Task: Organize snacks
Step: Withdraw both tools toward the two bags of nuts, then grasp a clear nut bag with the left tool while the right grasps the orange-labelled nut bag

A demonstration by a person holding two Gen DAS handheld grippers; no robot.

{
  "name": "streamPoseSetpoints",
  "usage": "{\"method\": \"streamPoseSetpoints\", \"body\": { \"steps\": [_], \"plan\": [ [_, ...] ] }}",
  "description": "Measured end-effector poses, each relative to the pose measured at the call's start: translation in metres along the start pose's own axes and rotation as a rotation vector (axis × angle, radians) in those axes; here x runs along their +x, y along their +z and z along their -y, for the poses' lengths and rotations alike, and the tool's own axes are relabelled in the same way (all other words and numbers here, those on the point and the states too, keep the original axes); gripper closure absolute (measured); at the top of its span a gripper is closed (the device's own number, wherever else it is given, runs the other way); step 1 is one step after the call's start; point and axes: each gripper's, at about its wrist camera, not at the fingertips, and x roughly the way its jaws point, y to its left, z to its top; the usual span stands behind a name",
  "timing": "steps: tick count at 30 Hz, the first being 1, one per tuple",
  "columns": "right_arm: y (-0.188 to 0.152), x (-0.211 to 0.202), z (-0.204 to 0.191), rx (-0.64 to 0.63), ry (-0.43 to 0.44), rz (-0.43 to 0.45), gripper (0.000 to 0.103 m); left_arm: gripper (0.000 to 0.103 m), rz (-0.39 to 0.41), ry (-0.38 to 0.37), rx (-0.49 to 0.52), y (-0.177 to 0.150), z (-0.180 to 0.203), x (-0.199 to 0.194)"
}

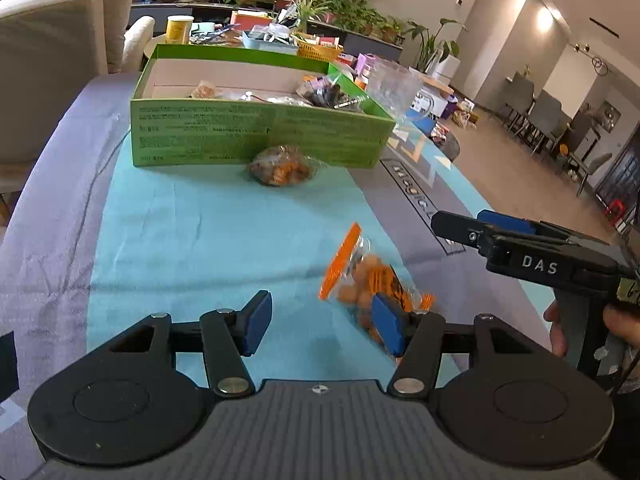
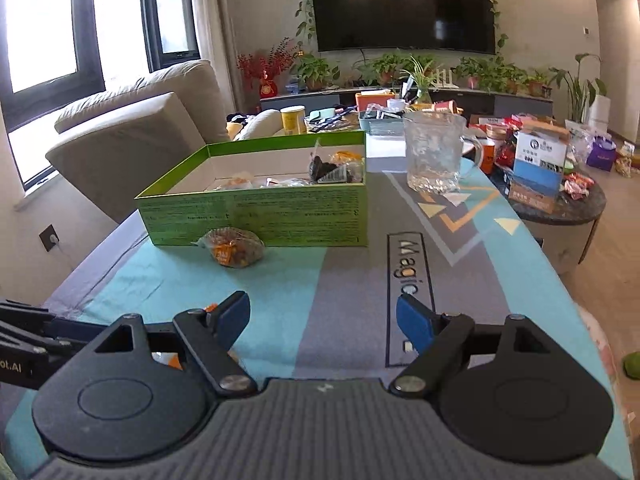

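A green cardboard box [image 1: 256, 132] stands on the blue and grey mat, with several snack packets inside; it also shows in the right wrist view [image 2: 256, 216]. A clear bag of brown and orange snacks [image 1: 282, 166] lies against the box's front wall, seen too in the right wrist view [image 2: 234, 252]. An orange-striped snack bag [image 1: 364, 280] lies just past my left gripper's right pad. My left gripper [image 1: 322, 322] is open and empty above the mat. My right gripper [image 2: 324, 320] is open and empty; it shows at the right of the left wrist view [image 1: 464, 224].
A clear glass mug [image 2: 436, 152] stands right of the box. A round side table [image 2: 560, 204] with boxes and packets is at the right. A beige sofa [image 2: 132, 140] is at the left. A cluttered table lies behind the box.
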Motion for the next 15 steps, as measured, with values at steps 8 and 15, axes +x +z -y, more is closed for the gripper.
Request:
{"method": "streamPoseSetpoints", "body": {
  "steps": [8,15],
  "plan": [
    [-0.019,-0.008,-0.011,-0.077,0.102,-0.052,0.053,0.050,0.066,0.099,-0.071,0.020,-0.018,0.004],
    [-0.037,-0.010,-0.038,-0.188,0.205,-0.075,0.053,0.050,0.118,0.128,-0.090,0.058,-0.023,0.041]
  ]
}}
